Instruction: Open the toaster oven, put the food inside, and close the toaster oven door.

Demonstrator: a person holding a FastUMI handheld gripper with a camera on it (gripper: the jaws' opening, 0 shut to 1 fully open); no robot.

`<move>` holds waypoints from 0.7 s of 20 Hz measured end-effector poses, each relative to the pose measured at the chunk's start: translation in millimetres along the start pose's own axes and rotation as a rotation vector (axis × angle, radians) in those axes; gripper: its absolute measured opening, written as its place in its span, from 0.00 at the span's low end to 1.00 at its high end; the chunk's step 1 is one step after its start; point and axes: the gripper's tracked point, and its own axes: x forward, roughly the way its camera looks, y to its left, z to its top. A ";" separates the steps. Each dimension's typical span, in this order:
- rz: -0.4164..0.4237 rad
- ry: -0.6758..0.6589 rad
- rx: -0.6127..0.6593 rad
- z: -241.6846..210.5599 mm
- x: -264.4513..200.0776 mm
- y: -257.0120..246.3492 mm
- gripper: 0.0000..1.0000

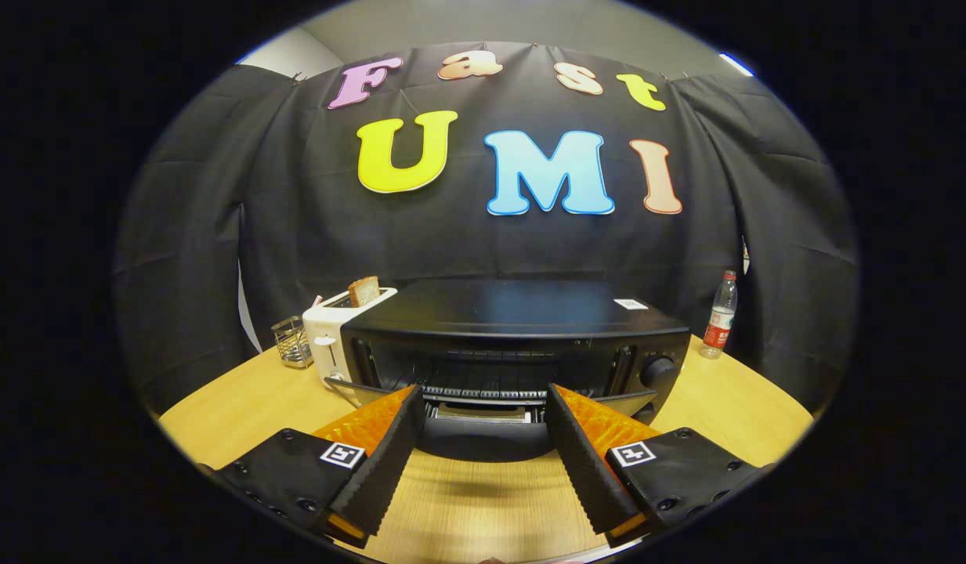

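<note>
- Gripper (485, 395): fingers spread wide, released, nothing between them but bare table and the front of the oven door. Neither finger visibly touches anything.
- Toaster oven (514, 333): black, directly ahead of the fingertips, on the wooden table (240, 407). Its door (486, 439) hangs down and open toward the gripper; the fingertips sit just at the door's upper edge, one to either side of the middle.
- Oven cavity: dark, wire rack (483, 394) visible across the opening. Cannot tell whether food lies inside.
- Control knob (656, 370): on the oven's front, beyond the right finger.
- White toaster (330, 329): just beside the oven's left end, a slice of bread (364, 291) standing upright in its slot.
- Small wire basket (292, 342): left of the toaster, near it.
- Plastic bottle (719, 316): upright, red label, on the table beyond the oven's right end.
</note>
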 end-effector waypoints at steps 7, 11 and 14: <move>-0.027 0.103 -0.029 -53.3 -27.2 1.1 0.98; -0.028 0.255 -0.010 -93.2 -38.3 1.6 0.97; -0.009 0.289 0.016 -92.6 -52.9 3.9 0.97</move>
